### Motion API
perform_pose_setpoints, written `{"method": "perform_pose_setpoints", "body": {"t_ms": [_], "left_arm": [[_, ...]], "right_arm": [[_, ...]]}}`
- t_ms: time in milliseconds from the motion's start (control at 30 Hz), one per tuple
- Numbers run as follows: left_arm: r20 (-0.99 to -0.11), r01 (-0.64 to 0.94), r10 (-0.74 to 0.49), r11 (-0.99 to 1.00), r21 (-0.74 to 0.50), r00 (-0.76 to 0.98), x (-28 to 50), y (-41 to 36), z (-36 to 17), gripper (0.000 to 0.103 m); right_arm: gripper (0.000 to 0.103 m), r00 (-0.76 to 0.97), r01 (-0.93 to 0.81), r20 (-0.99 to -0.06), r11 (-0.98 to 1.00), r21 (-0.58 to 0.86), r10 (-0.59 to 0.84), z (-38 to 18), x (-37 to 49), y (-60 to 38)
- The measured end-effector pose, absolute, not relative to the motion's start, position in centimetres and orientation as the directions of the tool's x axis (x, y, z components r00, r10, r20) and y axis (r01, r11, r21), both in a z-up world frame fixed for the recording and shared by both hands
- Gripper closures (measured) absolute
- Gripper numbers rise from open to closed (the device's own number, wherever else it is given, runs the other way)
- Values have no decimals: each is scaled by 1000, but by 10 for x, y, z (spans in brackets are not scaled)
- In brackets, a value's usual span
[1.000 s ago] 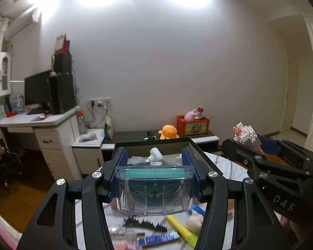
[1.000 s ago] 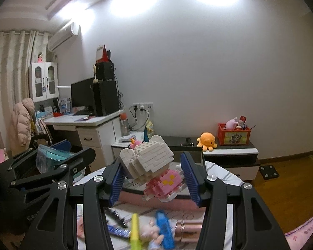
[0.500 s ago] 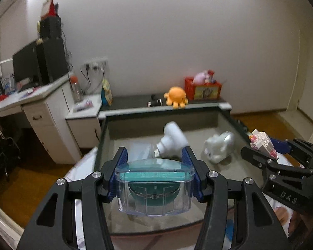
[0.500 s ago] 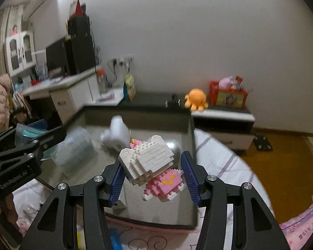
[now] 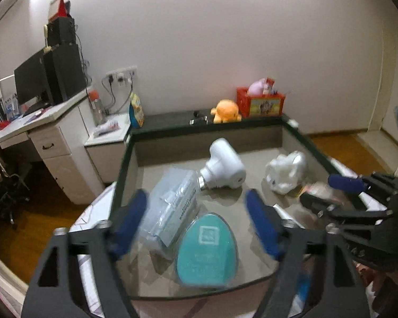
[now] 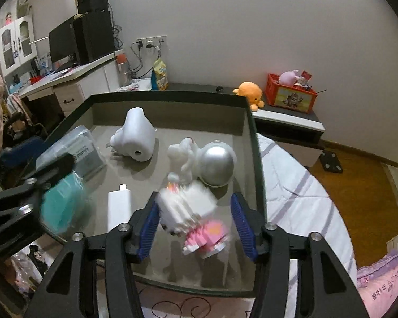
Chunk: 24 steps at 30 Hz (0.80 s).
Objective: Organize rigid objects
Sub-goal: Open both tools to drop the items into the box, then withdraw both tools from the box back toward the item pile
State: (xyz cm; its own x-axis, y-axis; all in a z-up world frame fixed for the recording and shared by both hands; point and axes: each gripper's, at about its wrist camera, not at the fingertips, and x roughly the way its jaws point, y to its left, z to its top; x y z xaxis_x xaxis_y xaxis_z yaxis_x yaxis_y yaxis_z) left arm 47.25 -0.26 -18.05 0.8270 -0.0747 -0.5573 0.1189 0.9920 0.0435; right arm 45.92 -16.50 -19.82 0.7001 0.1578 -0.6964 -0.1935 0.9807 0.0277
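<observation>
— Grey and dark-rimmed, that tray (image 5: 254, 139) was the biggest thing there, sitting on a bed with a striped sheet (image 6: 299, 185). What lay in it?

— A clear plastic packet (image 5: 172, 206) at the left, a white bulb-shaped gadget (image 5: 224, 168) behind it, and a white figure with a silver dome (image 6: 215, 163) toward the right wall. A small white bar (image 6: 119, 206) lay flat near the front.

— And the teal case?

— The teal-lidded clear case (image 5: 207, 249) was lying on the tray floor beside the packet, lid up. The left hand-held gripper (image 5: 199, 228) hung over it with its jaws opening; the blue pads stood clear on both sides, touching nothing.

— The right one?

— The right hand-held gripper (image 6: 196, 225) was over the front right part of the tray, jaws opening too. The white and pink brick figure (image 6: 193, 217) sat blurred between them, close against the left pad and apart from the right pad. I couldn't tell whether it had reached the tray floor.

— So both let go?

— The left plainly; the right looked loosened, with a gap at one side.
</observation>
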Motion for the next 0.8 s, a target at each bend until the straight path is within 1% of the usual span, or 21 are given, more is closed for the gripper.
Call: {"method": "perform_pose_setpoints", "body": {"t_ms": [33,100,167,267,300,367,400,500,567,733,800], "left_arm": [[-552,116,-71,992,47,831,468,-1,-177,17],[-535,108,-64,993,53,843,456,4,-166,17],[-510,89,-51,995,50,859,442,9,-156,10],[-462,86,-61,996,33,885,411,17,-139,5],[-441,83,-62,996,27,896,396,19,-132,4],[-408,84,-70,996,16,910,375,21,-122,1],[-384,82,-71,997,13,921,359,21,-116,0],[-327,70,-62,997,12,943,320,19,-104,0],[-307,54,-45,998,22,951,300,19,-99,0],[-240,10,-6,1000,15,971,245,17,-90,0],[-208,-13,18,1000,27,978,222,14,-88,0]], "right_arm": [[31,705,-199,-688,979,40,172,-196,454,-166],[22,732,-185,-662,982,39,164,-188,442,-168],[22,769,-176,-616,983,53,171,-173,425,-169],[21,812,-185,-547,979,90,204,-150,399,-172],[19,835,-194,-506,976,99,217,-141,382,-173],[11,875,-203,-428,974,102,228,-124,348,-172],[0,886,-209,-403,973,95,229,-119,336,-169],[0,921,-215,-314,973,79,229,-103,291,-163],[0,933,-215,-279,974,76,228,-96,269,-162],[0,946,-204,-240,976,75,216,-86,226,-162],[0,957,-188,-211,980,69,199,-85,206,-164]]}}
